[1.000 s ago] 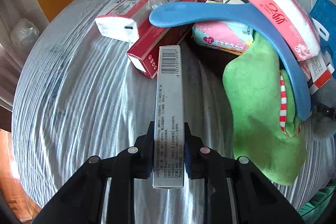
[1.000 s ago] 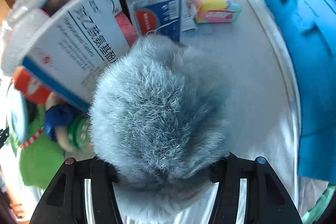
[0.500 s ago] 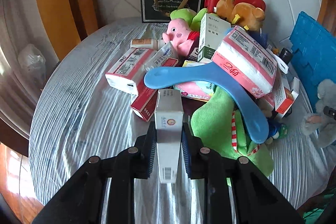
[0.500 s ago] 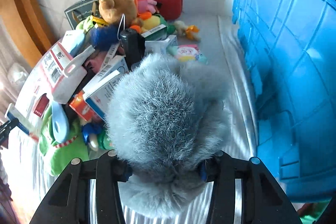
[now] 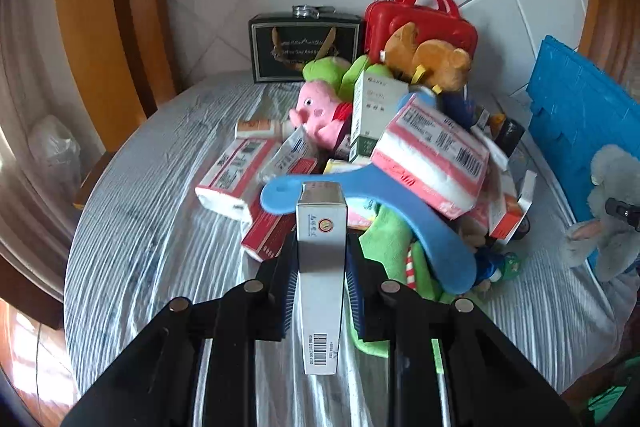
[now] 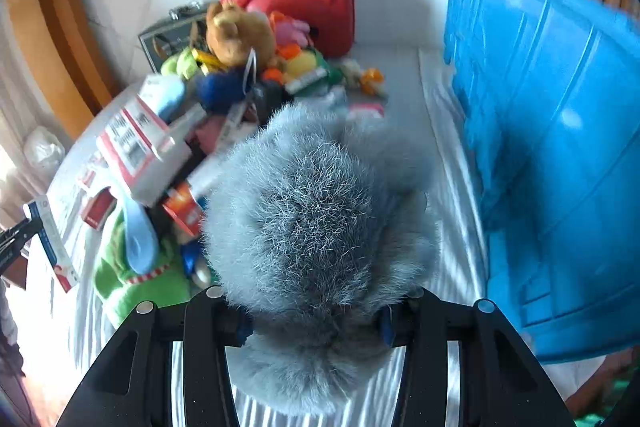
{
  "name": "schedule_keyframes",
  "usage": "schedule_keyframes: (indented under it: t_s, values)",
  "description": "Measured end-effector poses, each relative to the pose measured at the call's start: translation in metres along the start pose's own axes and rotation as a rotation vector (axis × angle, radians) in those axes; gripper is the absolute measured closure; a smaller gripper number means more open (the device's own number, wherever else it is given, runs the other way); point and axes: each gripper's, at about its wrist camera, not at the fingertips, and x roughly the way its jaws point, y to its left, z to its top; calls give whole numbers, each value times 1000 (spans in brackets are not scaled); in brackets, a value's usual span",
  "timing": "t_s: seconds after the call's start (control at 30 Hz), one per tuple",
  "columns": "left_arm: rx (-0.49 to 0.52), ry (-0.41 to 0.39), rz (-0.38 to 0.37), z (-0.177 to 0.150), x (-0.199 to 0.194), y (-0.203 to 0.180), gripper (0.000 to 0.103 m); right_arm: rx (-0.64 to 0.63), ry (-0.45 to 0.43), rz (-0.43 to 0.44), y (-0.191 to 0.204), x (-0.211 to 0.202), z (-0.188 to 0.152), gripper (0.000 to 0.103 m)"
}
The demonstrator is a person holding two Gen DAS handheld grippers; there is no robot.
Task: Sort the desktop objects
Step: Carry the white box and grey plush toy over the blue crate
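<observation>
Left gripper (image 5: 321, 283) clenched on a slim silver carton (image 5: 321, 267), gripped mid-length — light, stiff, slick card, likely to pivot if held nearer an end. Right gripper (image 6: 312, 323) squeezes a grey plush toy (image 6: 316, 227); its jaws have just been closing into the fur — soft, light, probably gripped low on the body. Both tilt steeply downward, above the table's (image 5: 160, 247) near edge, blue crate (image 6: 560, 147) beside.
</observation>
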Motion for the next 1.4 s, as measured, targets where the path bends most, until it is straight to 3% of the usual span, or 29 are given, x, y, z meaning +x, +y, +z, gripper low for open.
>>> schedule_keyframes:
  t_s: [0.23,0.43,0.67,0.83,0.97,1.1,1.27,1.4]
  values:
    - [81,-157,-99,51,-39,-65,81,-16,-145,-22,-12,-59,35,58]
    - [146,-283,-215,91,-73,-153,81,-32,-281,-28,-46,-119,59,58]
    - [211,-401,-333,132,-111,-299,81,-55,-388,-82,-134,-178,88,58]
    - [268,-436,-384,167,-123,-418,81,-51,-418,-135,-225,-201,114,58]
    - [309,-407,-407,193,-120,-502,81,-61,-399,-166,-285,-198,142,58]
    - [354,-327,-402,220,-99,-581,81,-53,-356,-180,-342,-183,167,58]
    - [373,-187,-413,243,-49,-648,81,12,-255,-186,-406,-130,186,58]
    - [375,-49,-379,248,15,-689,81,80,-106,-161,-446,-58,196,58]
